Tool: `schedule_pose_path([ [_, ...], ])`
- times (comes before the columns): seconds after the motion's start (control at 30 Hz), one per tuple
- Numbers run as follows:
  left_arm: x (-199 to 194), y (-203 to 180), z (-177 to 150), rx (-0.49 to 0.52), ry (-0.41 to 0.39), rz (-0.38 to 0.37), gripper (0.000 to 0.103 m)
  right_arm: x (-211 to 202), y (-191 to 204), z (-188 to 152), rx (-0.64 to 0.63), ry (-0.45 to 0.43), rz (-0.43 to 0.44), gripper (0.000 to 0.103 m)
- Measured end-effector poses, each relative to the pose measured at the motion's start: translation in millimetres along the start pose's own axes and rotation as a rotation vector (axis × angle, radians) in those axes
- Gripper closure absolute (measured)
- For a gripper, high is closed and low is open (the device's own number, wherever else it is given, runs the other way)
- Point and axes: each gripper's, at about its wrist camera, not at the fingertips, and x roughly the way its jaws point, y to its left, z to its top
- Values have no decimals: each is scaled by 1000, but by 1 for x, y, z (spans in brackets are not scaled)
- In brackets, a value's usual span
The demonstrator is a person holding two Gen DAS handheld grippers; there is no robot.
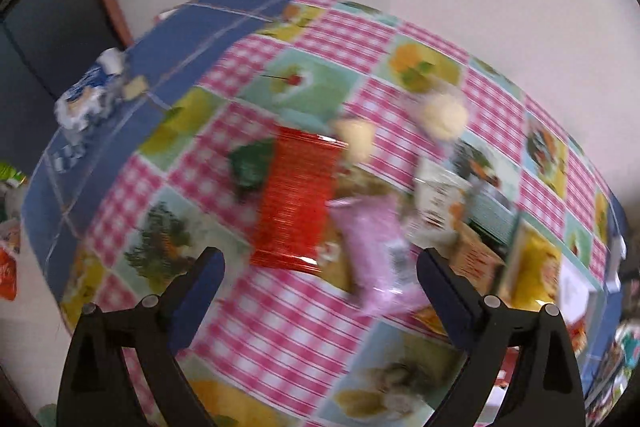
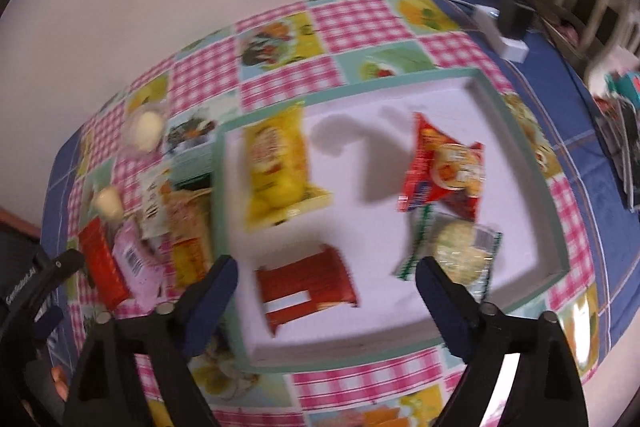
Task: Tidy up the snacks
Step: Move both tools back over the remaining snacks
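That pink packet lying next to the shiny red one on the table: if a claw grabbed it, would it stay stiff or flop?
The pink packet looks like a soft film pouch, so it would probably sag and crinkle. It seems flat and thin, so likely light. Its glossy surface may be slippery. It partly overlaps neighbouring snacks beside the red packet, so pushing it could shift them too.
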Motion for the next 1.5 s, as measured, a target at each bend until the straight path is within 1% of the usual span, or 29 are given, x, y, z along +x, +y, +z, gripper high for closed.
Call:
schedule_pose_path([
  [0.07,1,13,3,-30,-3,19,2,1,14,-3,-31,1,20,10],
  [0.17,4,28,6,-71,2,27,2,5,35,-8,-81,12,58,8],
  [0.23,7,37,7,-93,7,26,2,8,47,-11,-113,14,63,0],
  [0.4,8,50,9,-109,12,17,2,18,74,-18,-173,34,76,0],
  [0.5,10,54,10,-105,11,32,2,24,85,-22,-209,47,71,0],
  [0.6,15,56,11,-97,19,44,2,28,92,-24,-221,51,93,0],
  [0.77,31,55,11,-74,66,49,2,31,102,-23,-244,40,86,0],
  [0.9,39,53,14,-57,86,56,2,37,106,-19,-245,45,93,0],
  [1.0,44,53,17,-52,98,43,2,40,108,-12,-237,37,96,0],
  [1.23,51,59,27,-79,115,18,2,42,110,3,-231,14,107,0],
  [1.4,60,63,36,-94,134,3,2,44,126,8,-271,2,126,0],
  [1.5,63,62,40,-89,135,-13,2,47,141,7,-309,6,156,0],
])
